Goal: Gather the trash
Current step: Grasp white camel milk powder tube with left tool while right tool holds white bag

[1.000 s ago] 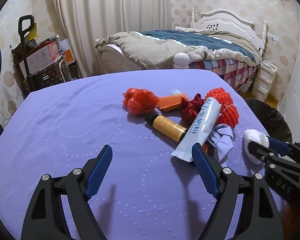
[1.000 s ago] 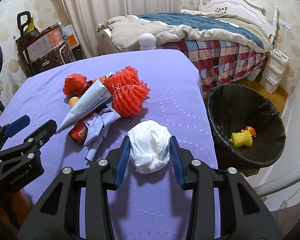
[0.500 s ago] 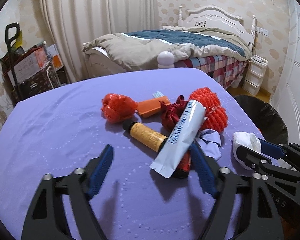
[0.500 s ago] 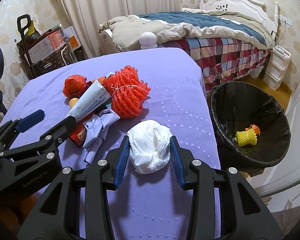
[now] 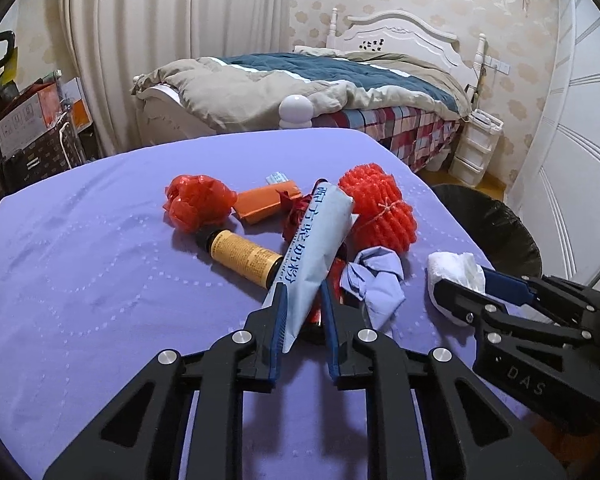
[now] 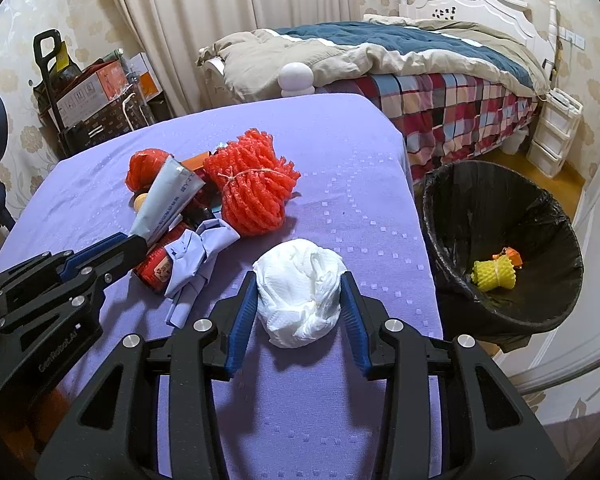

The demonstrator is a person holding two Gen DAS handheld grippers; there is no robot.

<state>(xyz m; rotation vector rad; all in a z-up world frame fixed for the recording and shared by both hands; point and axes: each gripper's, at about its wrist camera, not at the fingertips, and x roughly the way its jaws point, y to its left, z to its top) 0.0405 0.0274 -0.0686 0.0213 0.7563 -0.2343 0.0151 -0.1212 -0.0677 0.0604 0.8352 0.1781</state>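
A pile of trash lies on the purple table. My left gripper is shut on the near end of a pale blue tube, which also shows in the right wrist view. My right gripper is shut on a white crumpled paper wad, seen from the left wrist view too. Around the tube lie a red foam net, a red plastic wad, an orange carton, a yellow bottle and a lilac cloth scrap.
A black-lined trash bin stands on the floor right of the table, with a yellow foam net inside. A bed is behind the table. Boxes and a trolley stand at the back left.
My left gripper moved forward and closed on the near end of the pale blue tube. My right gripper kept its hold on the white paper wad.
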